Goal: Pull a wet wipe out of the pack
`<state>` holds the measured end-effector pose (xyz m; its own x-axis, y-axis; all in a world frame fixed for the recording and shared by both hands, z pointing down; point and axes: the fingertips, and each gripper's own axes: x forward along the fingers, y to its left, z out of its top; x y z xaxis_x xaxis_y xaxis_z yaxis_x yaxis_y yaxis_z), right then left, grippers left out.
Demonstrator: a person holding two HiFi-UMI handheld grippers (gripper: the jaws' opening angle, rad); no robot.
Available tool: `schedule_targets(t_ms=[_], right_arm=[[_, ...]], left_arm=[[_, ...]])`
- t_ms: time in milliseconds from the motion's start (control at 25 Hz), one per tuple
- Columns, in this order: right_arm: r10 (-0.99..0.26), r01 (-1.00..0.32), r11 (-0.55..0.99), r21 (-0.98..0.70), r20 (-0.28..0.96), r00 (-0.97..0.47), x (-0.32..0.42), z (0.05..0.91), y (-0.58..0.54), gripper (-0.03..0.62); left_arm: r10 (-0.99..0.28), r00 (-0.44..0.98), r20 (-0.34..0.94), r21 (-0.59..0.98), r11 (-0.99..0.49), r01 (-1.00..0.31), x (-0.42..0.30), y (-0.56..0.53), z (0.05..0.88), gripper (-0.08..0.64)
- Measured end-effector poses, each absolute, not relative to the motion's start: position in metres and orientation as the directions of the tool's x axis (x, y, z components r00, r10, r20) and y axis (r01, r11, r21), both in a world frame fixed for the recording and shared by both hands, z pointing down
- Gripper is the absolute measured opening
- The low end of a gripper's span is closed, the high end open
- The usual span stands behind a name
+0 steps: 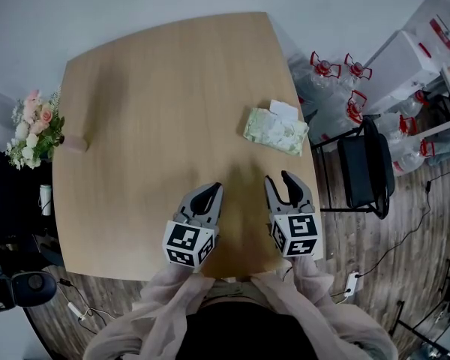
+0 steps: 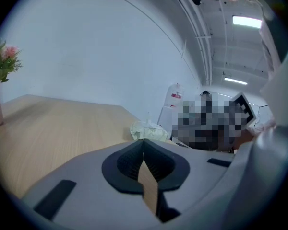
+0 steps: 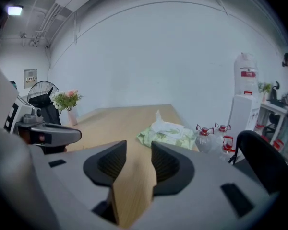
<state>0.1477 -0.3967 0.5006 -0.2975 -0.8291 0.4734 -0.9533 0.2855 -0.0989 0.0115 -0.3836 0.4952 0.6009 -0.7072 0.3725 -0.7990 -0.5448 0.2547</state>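
Found the wet wipe pack (image 1: 276, 131) lying flat near the right edge of the counter (image 1: 157, 111), with a white wipe (image 1: 283, 111) already poking up from its top opening. Held both tongs low over the near edge, well short of the pack, neither touching it. Saw the left tongs (image 1: 208, 195) clenched, tips together with nothing between them. Saw the right tongs (image 1: 286, 182) released, jaws apart over bare wood, empty. Judged the task not yet begun: reach still to make, wipe untouched.

Expected trouble from the pack looking soft and light. Tugged by the wipe alone, likely to lift or slide along instead of giving up a sheet. Lying so close to the edge, could go over toward the water bottles (image 1: 326, 70) and the chair (image 1: 364, 167) below. Needed the left tongs to pin it down, yet pressing over the opening would trap the wipe.

Feared too shallow a pinch on the damp tab, slipping off. Feared too deep a one as well, catching the pack's film or dragging out several sheets in a chain. Could not make out whether the flap stood fully open; appeared so, perhaps. Counted the flower vase (image 1: 34, 130) at the far left well apart and out of harm.
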Motion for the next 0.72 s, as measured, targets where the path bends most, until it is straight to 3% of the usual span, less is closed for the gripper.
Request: schedule_targets(t_ms=[720], right_arm=[[-0.828, -0.951, 0.307, -0.023, 0.486, -0.279, 0.164, 0.517, -0.458, 0.17]], left_arm=[[-0.708, 0.584, 0.396, 0.268, -0.52, -0.811, 0.018, -0.418, 0.512, 0.012]])
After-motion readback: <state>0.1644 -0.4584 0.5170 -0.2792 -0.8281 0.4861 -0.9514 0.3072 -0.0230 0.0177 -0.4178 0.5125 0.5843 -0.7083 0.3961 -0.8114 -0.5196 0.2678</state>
